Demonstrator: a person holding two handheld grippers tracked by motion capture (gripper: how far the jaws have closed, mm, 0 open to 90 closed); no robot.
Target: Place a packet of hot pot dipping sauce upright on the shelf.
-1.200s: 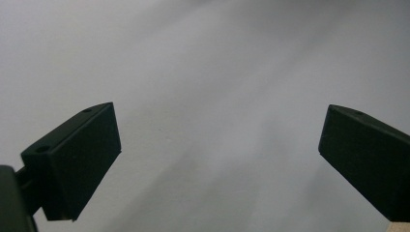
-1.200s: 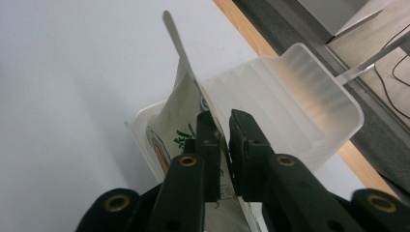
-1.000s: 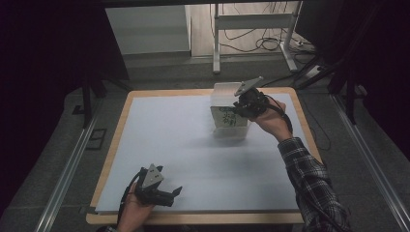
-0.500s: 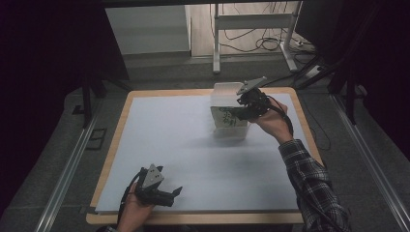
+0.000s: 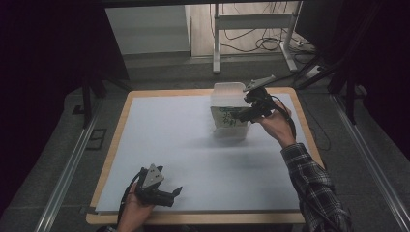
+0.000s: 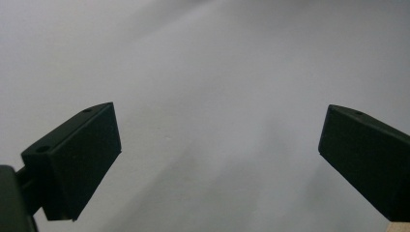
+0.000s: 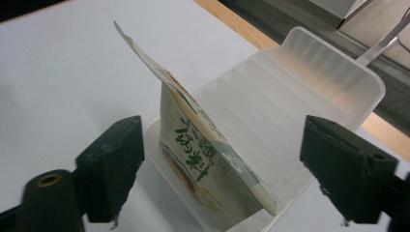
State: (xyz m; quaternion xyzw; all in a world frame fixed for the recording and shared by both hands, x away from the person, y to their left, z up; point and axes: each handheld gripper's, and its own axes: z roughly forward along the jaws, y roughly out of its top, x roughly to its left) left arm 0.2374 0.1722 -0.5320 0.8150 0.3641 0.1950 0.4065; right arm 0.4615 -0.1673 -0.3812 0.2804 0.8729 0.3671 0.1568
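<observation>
At about 7 o'clock on the table (image 5: 116,145), near its front edge, the left gripper (image 5: 167,195) lies low in the person's left hand (image 5: 133,212), pointing toward 3 o'clock. Its jaws stand wide apart with nothing between them; the left gripper view has bare white mat (image 6: 208,87) under them. Farther off, at about 1 o'clock, a clear plastic bin (image 5: 227,94) stands on the mat near the far edge. A pouch (image 7: 203,150) with green print stands tilted inside it, leaning on one wall. The right gripper (image 5: 239,115), in the right hand (image 5: 275,123), hovers at the bin's right side, jaws spread wide either side of the pouch, gripping nothing.
</observation>
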